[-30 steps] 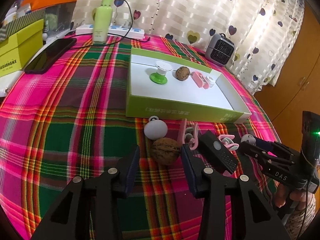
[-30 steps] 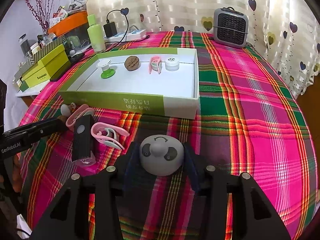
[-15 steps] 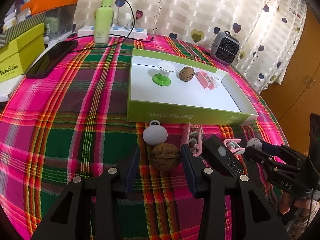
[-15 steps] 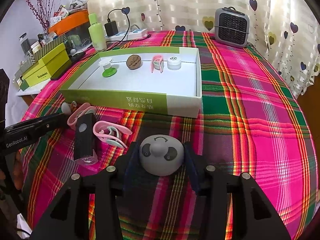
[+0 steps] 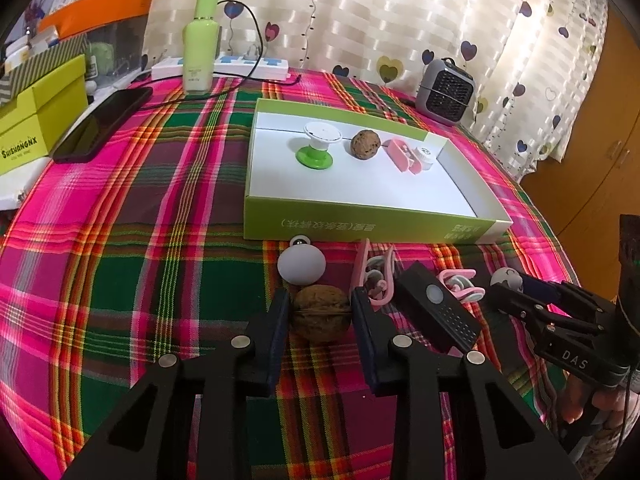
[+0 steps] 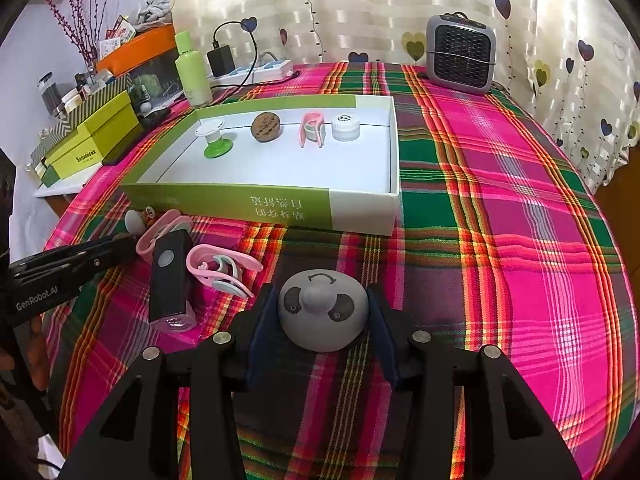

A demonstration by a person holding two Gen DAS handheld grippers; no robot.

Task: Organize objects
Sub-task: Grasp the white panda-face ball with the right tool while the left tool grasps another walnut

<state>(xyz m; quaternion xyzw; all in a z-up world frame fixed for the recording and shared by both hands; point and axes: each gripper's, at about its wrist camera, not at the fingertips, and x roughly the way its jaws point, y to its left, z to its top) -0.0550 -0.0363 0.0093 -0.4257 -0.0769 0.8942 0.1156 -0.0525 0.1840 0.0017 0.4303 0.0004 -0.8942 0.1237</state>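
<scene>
My left gripper (image 5: 320,312) is shut on a brown walnut (image 5: 321,313) just above the plaid cloth, in front of the green-walled white tray (image 5: 360,227). My right gripper (image 6: 322,312) is shut on a grey panda-face knob (image 6: 323,311); it also shows in the left wrist view (image 5: 506,279). The tray (image 6: 280,204) holds a green-and-white suction cup (image 6: 212,140), a second walnut (image 6: 265,127), a pink clip (image 6: 310,128) and a small white jar (image 6: 345,127). On the cloth lie a white egg-shaped piece (image 5: 301,265), a black rectangular device (image 5: 438,310) and pink clips (image 6: 220,270).
A grey mini heater (image 6: 460,54) stands at the back right. A green bottle (image 5: 199,42), a power strip (image 5: 224,67), a black phone (image 5: 102,124) and yellow-green boxes (image 5: 32,124) sit at the back left. The table edge curves down on the right.
My left gripper has closed on the walnut and both views have shifted slightly. The right gripper still holds the panda knob in about the same place.
</scene>
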